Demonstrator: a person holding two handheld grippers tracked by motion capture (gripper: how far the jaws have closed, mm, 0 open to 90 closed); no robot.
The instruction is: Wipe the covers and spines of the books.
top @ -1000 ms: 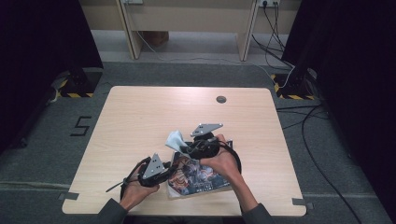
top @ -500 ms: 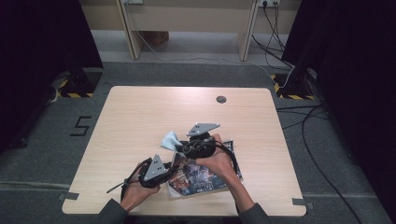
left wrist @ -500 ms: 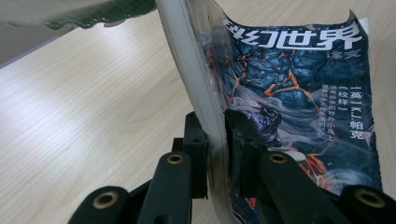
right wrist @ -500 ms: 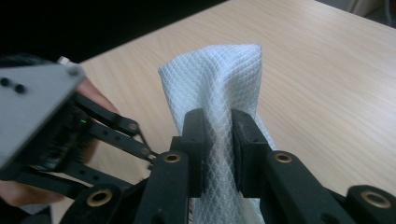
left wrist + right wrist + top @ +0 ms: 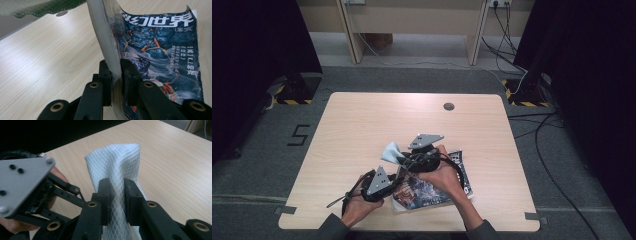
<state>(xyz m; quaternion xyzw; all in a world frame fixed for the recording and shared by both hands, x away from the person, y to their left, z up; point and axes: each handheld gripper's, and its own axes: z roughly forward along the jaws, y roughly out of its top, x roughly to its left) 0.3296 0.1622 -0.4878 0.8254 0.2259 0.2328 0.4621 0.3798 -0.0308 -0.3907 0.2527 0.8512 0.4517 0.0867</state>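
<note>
One magazine [image 5: 432,190], one white cloth [image 5: 391,151], two grippers. Left gripper [image 5: 116,75]: jaws clamped on the magazine's edge, lifting it off the table [image 5: 362,120] near the front edge. Right gripper [image 5: 117,192]: jaws clamped on the cloth, held upright above the table, just beside the left gripper.

Left gripper [image 5: 115,75]: black jaws, brass-coloured pivot screws, grey three-cornered plate on top, black cable trailing. Right gripper [image 5: 117,197]: same black linkage, brass screws, grey plate with dark screw holes. Dark grey sleeves at wrists.
</note>
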